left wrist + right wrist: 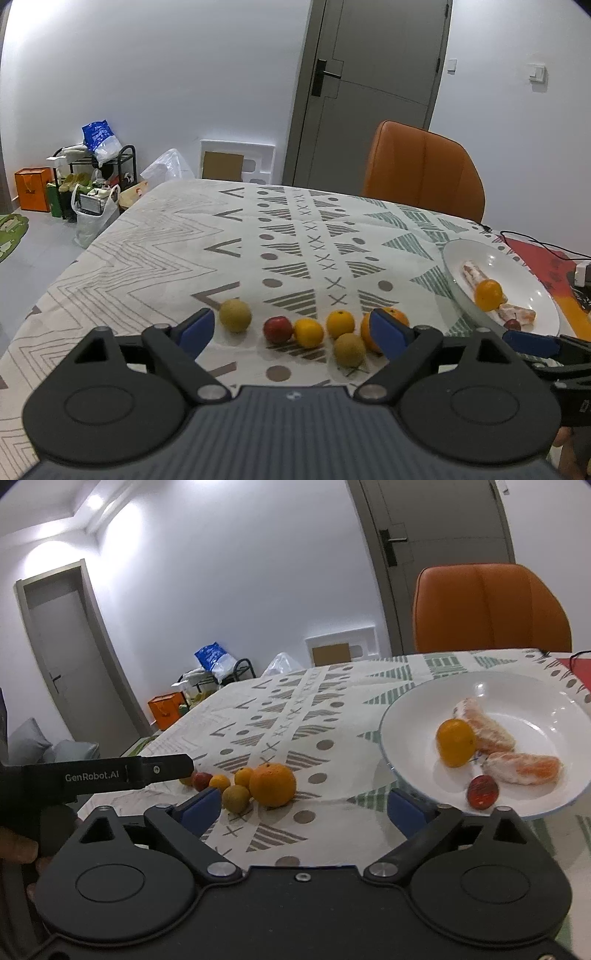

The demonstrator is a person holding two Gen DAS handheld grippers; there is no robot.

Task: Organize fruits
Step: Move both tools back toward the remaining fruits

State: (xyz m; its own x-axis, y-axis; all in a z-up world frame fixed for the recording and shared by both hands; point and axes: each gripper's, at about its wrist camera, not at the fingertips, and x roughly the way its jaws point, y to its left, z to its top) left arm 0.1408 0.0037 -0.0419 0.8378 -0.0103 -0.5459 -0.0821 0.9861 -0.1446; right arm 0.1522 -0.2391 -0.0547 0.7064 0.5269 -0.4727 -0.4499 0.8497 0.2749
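Several fruits lie on the patterned tablecloth: a yellow-green round fruit point(235, 315), a red one point(277, 328), two small oranges point(308, 333) point(340, 324), a brownish-green fruit point(349, 349) and a big orange point(395, 315) point(272, 784). My left gripper point(293, 332) is open and empty, just short of them. A white plate point(532, 280) point(424, 709) at the right holds a small orange point(455, 742), peeled orange segments point(524, 768) and a small red fruit point(482, 791). My right gripper point(306, 810) is open and empty, near the plate's front rim.
An orange chair point(424, 170) stands behind the table's far edge. A black cable point(535, 243) and a red mat lie at the far right. Bags, a rack and boxes sit on the floor at the left point(92, 177).
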